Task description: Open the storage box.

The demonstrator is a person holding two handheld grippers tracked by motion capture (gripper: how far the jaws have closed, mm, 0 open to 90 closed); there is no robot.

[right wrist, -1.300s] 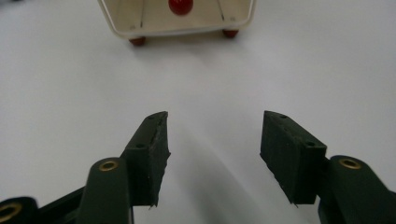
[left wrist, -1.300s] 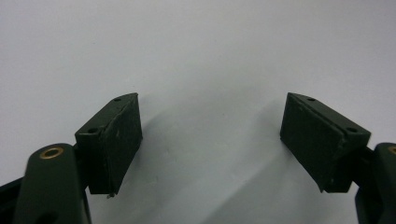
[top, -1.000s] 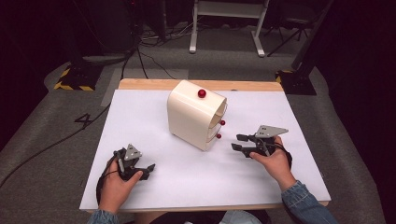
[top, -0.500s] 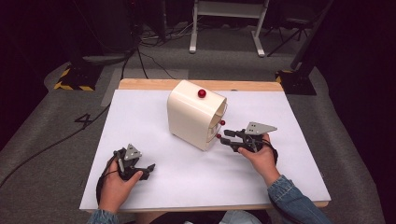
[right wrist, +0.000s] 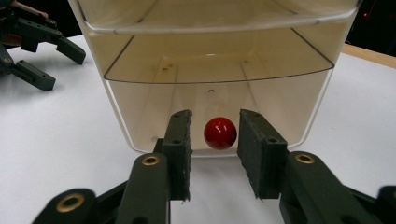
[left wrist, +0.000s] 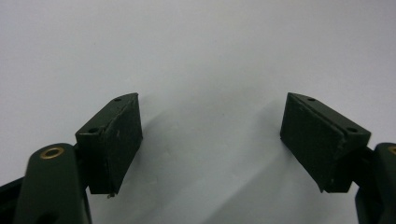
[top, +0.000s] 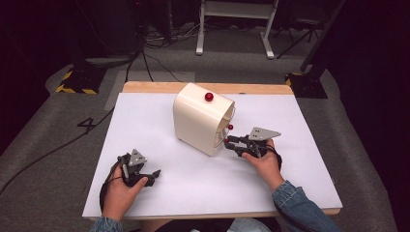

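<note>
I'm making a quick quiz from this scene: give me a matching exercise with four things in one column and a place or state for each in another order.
Things:
1. left gripper
2. right gripper
3. top knob
4. cabinet

Places or states:
A. jaws either side of a red drawer knob, not pressing it
B. jaws wide apart over bare table
C. cream, mid-table
D. red, on the cabinet's top

Pairs: 1-B, 2-A, 3-D, 4-C
</note>
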